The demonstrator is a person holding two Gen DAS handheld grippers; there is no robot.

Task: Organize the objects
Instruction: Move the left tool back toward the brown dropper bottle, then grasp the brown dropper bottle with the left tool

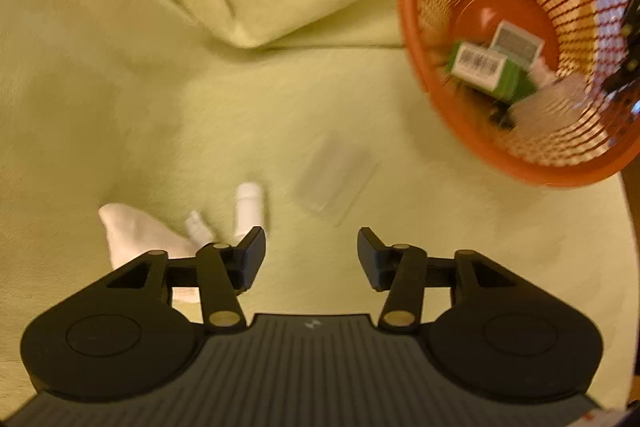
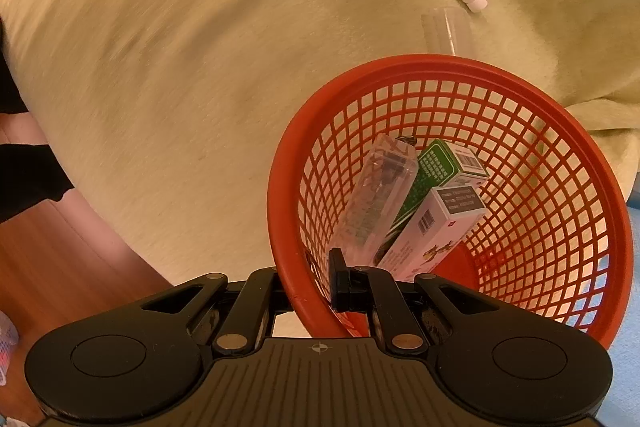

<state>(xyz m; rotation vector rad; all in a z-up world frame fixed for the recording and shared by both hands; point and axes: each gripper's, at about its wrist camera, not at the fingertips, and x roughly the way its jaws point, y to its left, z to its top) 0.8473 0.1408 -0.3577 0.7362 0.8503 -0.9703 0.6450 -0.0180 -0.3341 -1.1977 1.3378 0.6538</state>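
Yellow cloth (image 1: 280, 27) | clear flat case, blurred (image 1: 336, 179) | white tube (image 1: 249, 205) | crumpled tissue (image 1: 132, 235)

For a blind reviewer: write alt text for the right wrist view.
The right gripper is shut on the rim of a red mesh basket holding a green box, a white box and a clear plastic case, on a yellow-green cloth.

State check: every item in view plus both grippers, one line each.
left gripper: open, empty
right gripper: shut on the basket rim
red plastic mesh basket: tilted, on the cloth
green carton: inside basket
clear flat sleeve: flat on cloth, outside basket
small white tube: lying on cloth, outside basket
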